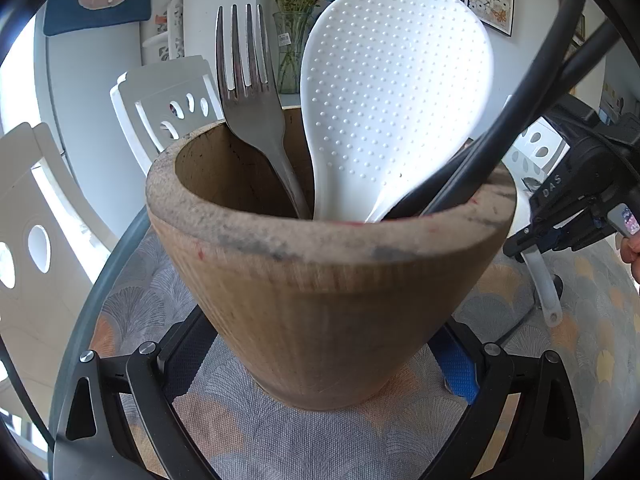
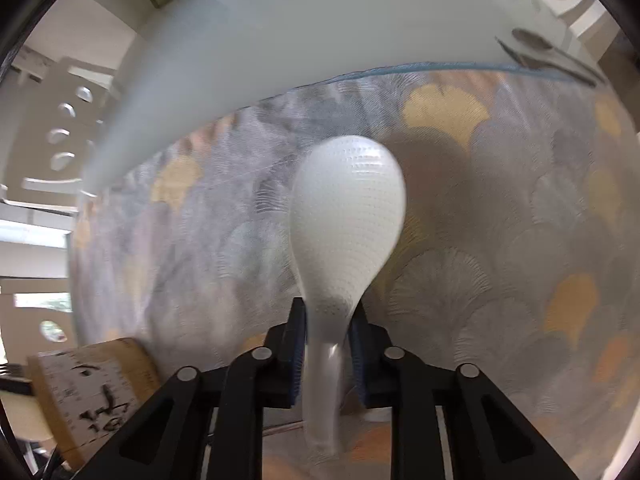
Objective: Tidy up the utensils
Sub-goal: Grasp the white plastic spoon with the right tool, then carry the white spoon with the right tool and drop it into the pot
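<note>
I've got the left gripper (image 1: 320,364) spread wide around the base of the tall wooden utensil holder (image 1: 328,280), one finger either side of it; whether the pads actually press the wood I cannot tell from here. The holder stands on the grey and orange fan-patterned cloth (image 1: 224,432) and already carries a steel fork (image 1: 250,112) and a white dimpled plastic rice paddle (image 1: 396,96), both head up, with something dark leaning in at its right rim.

Over on the right gripper (image 2: 326,360), the jaws are closed on the neck of a second white dimpled rice paddle (image 2: 348,216), its blade pointing away from me above the cloth. The picture is smeared, so I judge I'm in mid-carry. The holder shows at the lower left of this view (image 2: 88,392).

Near the cloth's far edge, on the bare white table (image 2: 280,32), a metal spoon (image 2: 532,42) and a thin dark utensil lie waiting.

Next, I reckon: swing the paddle left over the holder's mouth, turn its handle downward, and drop it into the gap beside the fork.
</note>
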